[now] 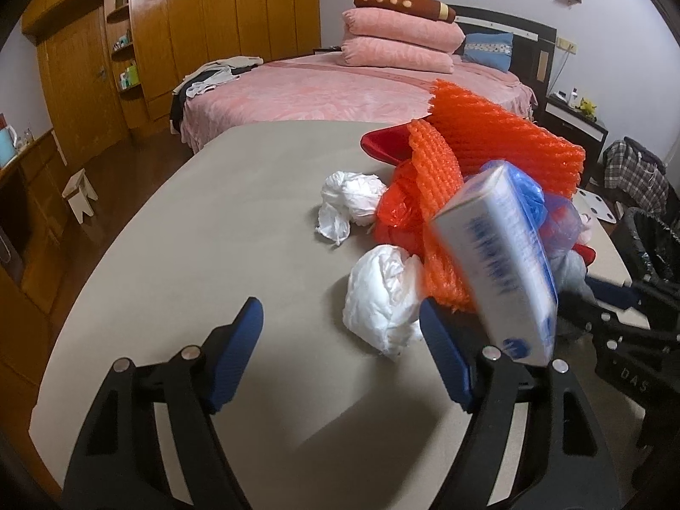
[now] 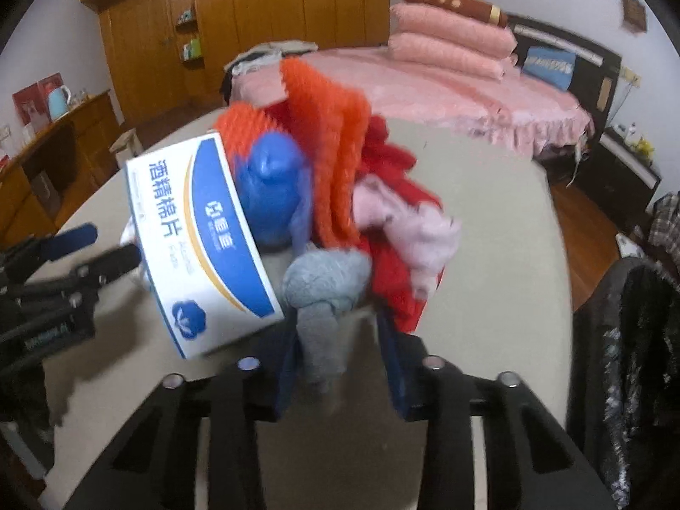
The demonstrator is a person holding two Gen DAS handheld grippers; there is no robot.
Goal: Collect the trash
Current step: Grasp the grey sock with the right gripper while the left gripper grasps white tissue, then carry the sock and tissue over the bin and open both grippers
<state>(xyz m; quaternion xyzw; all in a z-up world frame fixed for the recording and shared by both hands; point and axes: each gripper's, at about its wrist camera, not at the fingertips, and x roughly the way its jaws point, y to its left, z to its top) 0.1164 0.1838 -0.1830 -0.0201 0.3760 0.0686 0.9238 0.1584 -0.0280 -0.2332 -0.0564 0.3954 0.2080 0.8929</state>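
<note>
A heap of trash lies on the grey table [image 1: 191,233]: orange foam netting [image 1: 501,144], red plastic, a blue bag [image 2: 272,195], a pink bag [image 2: 425,229] and a knotted grey bag [image 2: 327,280]. A white-and-blue carton [image 2: 204,246] leans tilted against the heap's left side. My right gripper [image 2: 338,321] is shut on the grey bag, whose knot fills the gap at the tips and whose tail hangs between the pads. My left gripper [image 1: 340,314] is open and holds nothing. A crumpled white bag [image 1: 378,297] lies just past its right fingertip, and a second white wad [image 1: 352,199] lies farther back.
A black bin with a dark liner [image 2: 629,340] stands off the table's right edge. Behind the table is a bed with a pink cover [image 1: 340,85], and a wooden wardrobe [image 1: 191,21] lines the far left wall. A small stool [image 1: 78,195] stands on the floor at the left.
</note>
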